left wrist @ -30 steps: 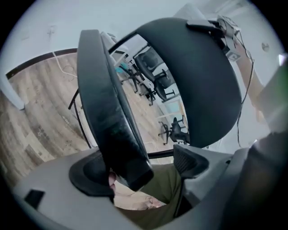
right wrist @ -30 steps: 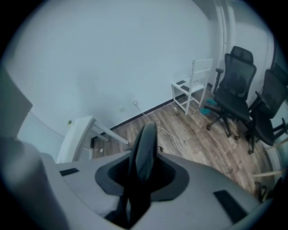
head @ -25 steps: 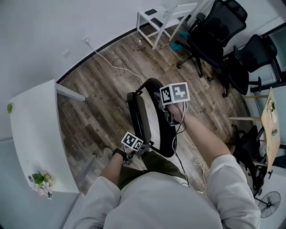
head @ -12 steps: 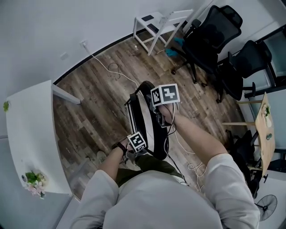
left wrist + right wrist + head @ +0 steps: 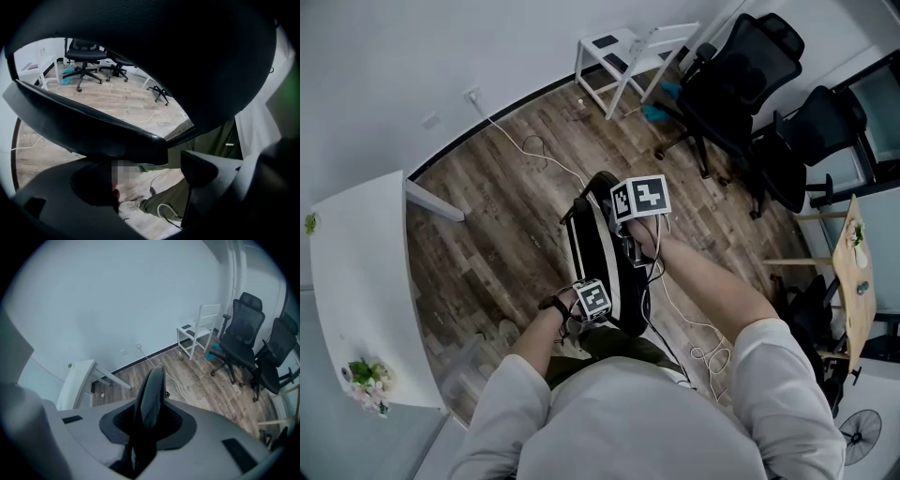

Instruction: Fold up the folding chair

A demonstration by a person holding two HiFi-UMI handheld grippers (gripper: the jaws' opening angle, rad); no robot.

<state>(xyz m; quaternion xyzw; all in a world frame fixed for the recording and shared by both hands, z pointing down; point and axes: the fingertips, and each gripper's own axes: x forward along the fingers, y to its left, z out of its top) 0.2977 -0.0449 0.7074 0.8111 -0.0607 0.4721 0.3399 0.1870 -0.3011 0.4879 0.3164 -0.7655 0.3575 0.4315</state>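
The black folding chair (image 5: 602, 246) stands on the wood floor right in front of me, seen from above with seat and back close together. My right gripper (image 5: 631, 242) is shut on the chair's top edge (image 5: 151, 394), which runs as a dark slab between its jaws. My left gripper (image 5: 601, 316) is at the chair's near lower edge. In the left gripper view the chair (image 5: 154, 61) fills the upper picture and its rim (image 5: 89, 129) crosses above the jaws. The left gripper (image 5: 154, 185) stands open, with floor and a trouser leg in the gap.
A white table (image 5: 356, 281) with flowers (image 5: 364, 384) stands at the left. At the back are a white wooden chair (image 5: 623, 52) and two black office chairs (image 5: 741, 75). White cables (image 5: 534, 150) trail over the floor. A wooden table (image 5: 848, 281) and fan (image 5: 861, 436) are at the right.
My left gripper has shifted right toward the chair and rolled, so its marker cube faces differently. The right gripper has kept its grip on the chair's top.
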